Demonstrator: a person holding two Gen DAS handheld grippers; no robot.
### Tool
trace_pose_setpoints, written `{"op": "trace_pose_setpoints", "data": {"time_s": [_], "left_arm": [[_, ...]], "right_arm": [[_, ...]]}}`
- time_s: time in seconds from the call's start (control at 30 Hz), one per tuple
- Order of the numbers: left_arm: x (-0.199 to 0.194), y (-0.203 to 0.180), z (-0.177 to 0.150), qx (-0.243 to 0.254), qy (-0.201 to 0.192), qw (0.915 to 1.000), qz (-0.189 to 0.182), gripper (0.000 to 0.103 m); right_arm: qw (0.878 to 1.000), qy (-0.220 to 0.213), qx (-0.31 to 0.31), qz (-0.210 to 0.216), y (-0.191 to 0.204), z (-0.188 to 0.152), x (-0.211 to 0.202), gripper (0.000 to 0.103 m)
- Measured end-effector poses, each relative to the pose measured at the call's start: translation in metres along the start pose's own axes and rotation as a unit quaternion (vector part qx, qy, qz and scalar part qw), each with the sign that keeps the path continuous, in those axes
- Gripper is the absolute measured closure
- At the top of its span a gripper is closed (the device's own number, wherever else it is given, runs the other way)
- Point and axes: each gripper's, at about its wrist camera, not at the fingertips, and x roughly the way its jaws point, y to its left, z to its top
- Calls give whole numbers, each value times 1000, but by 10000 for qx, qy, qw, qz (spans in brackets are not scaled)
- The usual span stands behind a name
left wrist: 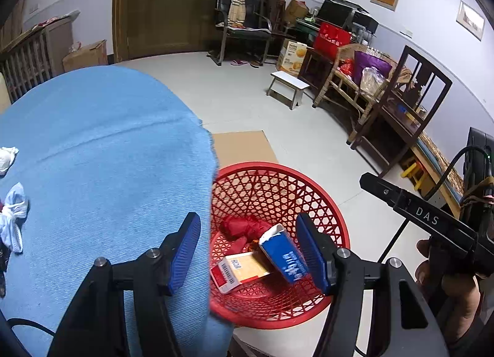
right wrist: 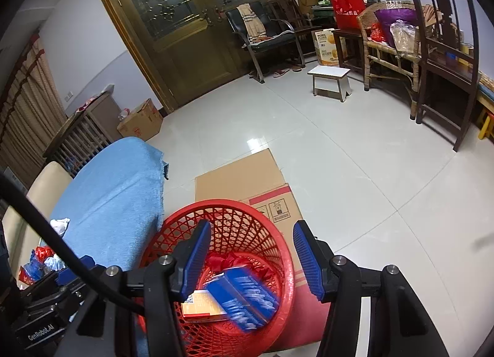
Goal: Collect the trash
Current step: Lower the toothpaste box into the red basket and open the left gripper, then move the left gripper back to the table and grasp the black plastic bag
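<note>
A red mesh basket (left wrist: 324, 202) (right wrist: 274, 233) stands on the floor beside the blue-covered table (left wrist: 102, 147) (right wrist: 114, 196). Inside lie a blue carton (left wrist: 284, 253) (right wrist: 244, 298), blurred in the right wrist view, a red-and-white box (left wrist: 240, 269) (right wrist: 200, 306) and a crumpled red wrapper (left wrist: 244, 227) (right wrist: 222, 262). My left gripper (left wrist: 250, 253) is open and empty above the basket's near side. My right gripper (right wrist: 251, 259) is open and empty above the basket. White crumpled tissues (left wrist: 12, 218) (right wrist: 60, 224) lie on the table's left.
Flattened cardboard (left wrist: 240, 147) (right wrist: 244, 178) lies on the floor under and behind the basket. A small white stool (left wrist: 288, 83) (right wrist: 330, 77), chairs (right wrist: 444, 57) and a wicker bench (left wrist: 349, 85) stand at the far right. Mixed scraps (right wrist: 40, 261) lie at the table's near left.
</note>
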Motion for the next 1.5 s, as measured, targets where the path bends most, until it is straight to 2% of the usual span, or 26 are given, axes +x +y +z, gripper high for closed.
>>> {"op": "trace_pose_setpoints", "data": {"time_s": [0.53, 0.9, 1.03, 1.27, 1.5], "left_arm": [[-40, 43, -17, -419, -285, 9983, 284, 38], [-71, 95, -42, -970, -455, 9918, 691, 38], [-82, 126, -56, -1338, -494, 9855, 914, 38], [-104, 188, -77, -2065, -566, 9687, 1258, 38], [-123, 221, -90, -2417, -700, 9549, 1575, 37]], "right_arm": [[9981, 81, -520, 321, 57, -6, 1, 43], [9936, 296, -941, 555, 99, -20, 9, 42], [9911, 383, -1106, 640, 115, -25, 13, 42], [9855, 547, -1393, 795, 143, -39, 20, 42], [9763, 733, -1759, 1022, 183, -51, 26, 40]]}}
